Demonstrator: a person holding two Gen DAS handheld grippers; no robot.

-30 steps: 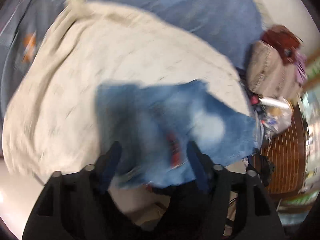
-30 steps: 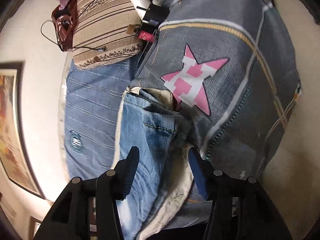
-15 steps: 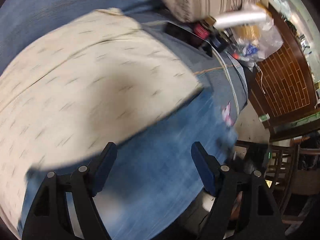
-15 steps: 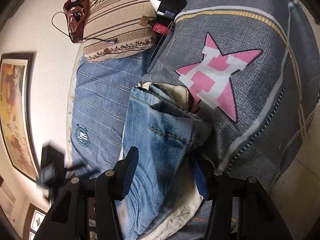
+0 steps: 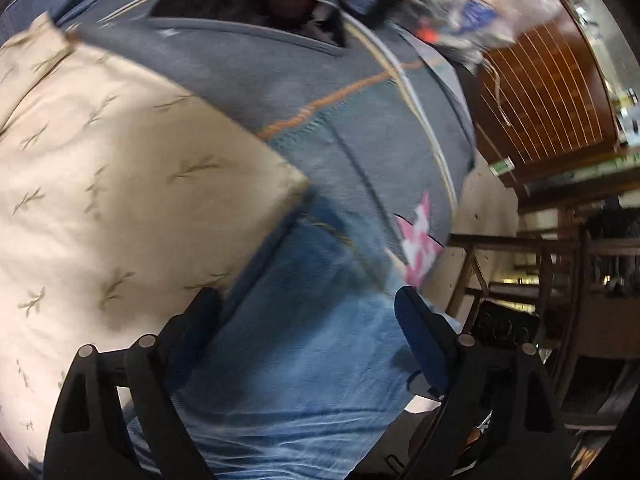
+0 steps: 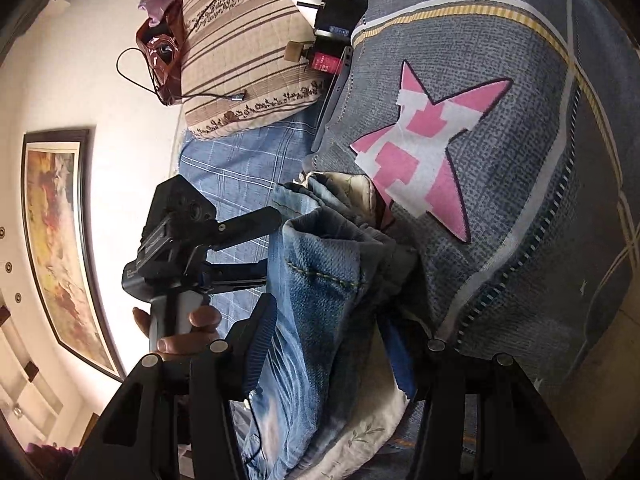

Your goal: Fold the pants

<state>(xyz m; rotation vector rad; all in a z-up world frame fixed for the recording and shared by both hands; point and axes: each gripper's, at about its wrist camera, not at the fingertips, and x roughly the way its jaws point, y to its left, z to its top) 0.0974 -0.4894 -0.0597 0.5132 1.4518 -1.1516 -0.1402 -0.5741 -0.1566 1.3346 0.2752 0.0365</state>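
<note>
Blue jeans (image 6: pixel 320 280) lie bunched on a cream sheet (image 5: pixel 100 200), beside a grey blanket with a pink star (image 6: pixel 432 152). My right gripper (image 6: pixel 328 344) is closing on a thick fold of the jeans, and denim fills the gap between its pads. My left gripper (image 5: pixel 310 304) points steeply down over the jeans (image 5: pixel 304 360), its jaws opening wide with denim below them and nothing pinched. In the right wrist view the left gripper (image 6: pixel 271 245) reaches the jeans' edge from the left, held by a hand (image 6: pixel 180 328).
A striped pillow (image 6: pixel 248 60) and a red-brown bag (image 6: pixel 160 48) lie at the bed's head. A flat black device (image 5: pixel 240 0) and small clutter sit beyond the blanket. A framed painting (image 6: pixel 56 240) hangs on the wall. Wooden furniture (image 5: pixel 560 280) stands past the bed's edge.
My left gripper swept across the cream sheet to the jeans by the star blanket, rolled, spread its jaws and entered the right wrist view. The right gripper kept its place, jaws slightly narrower.
</note>
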